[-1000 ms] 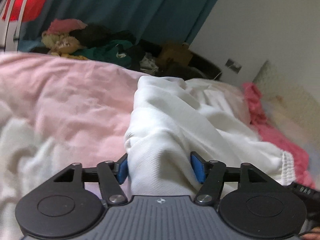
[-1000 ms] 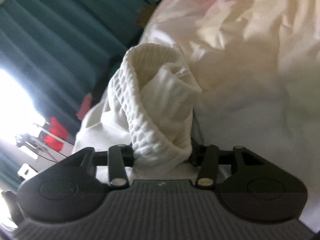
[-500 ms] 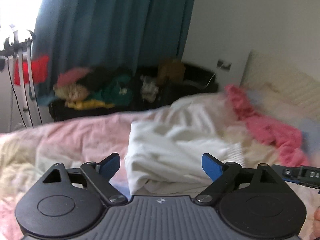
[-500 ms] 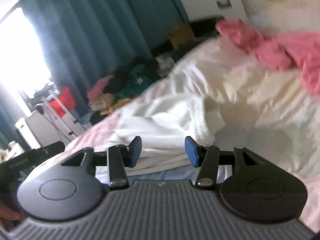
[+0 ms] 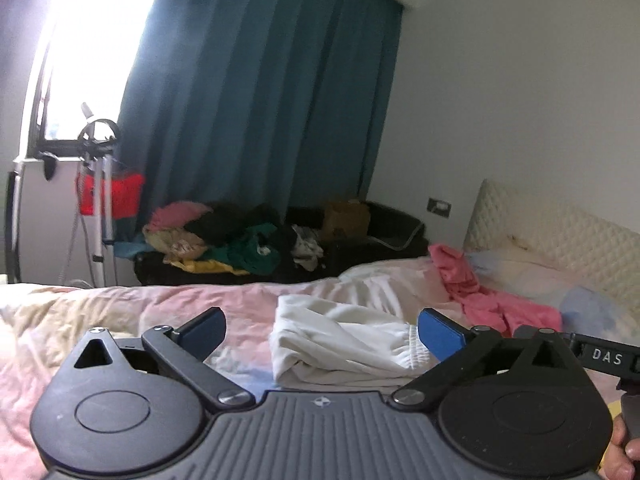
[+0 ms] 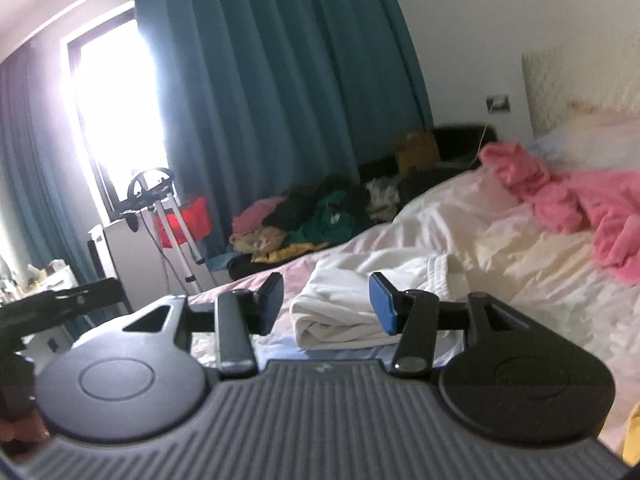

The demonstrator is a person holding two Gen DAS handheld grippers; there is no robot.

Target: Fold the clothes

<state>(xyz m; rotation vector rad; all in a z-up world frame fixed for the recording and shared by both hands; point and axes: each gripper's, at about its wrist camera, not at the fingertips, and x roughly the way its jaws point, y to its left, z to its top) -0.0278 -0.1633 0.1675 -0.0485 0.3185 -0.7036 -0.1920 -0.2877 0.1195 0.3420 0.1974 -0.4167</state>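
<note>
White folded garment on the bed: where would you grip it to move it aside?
Probably the rolled fold edge nearest the cameras on the white folded garment, coming in low from this near side with a hand-held gripper; the layers stack there, while the elastic waistband end lies looser.

"DAS" on black bar (image 5: 604,358), right edge.

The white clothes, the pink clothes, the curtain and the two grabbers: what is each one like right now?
White garment: folded, lying on the bed, not held.
Pink garment: crumpled, unfolded, near the headboard.
Teal curtain: drawn part way, window bright beside it.
Left gripper: open wide, jaws have just been opening, nothing between them.
Right gripper: open, empty.
</note>
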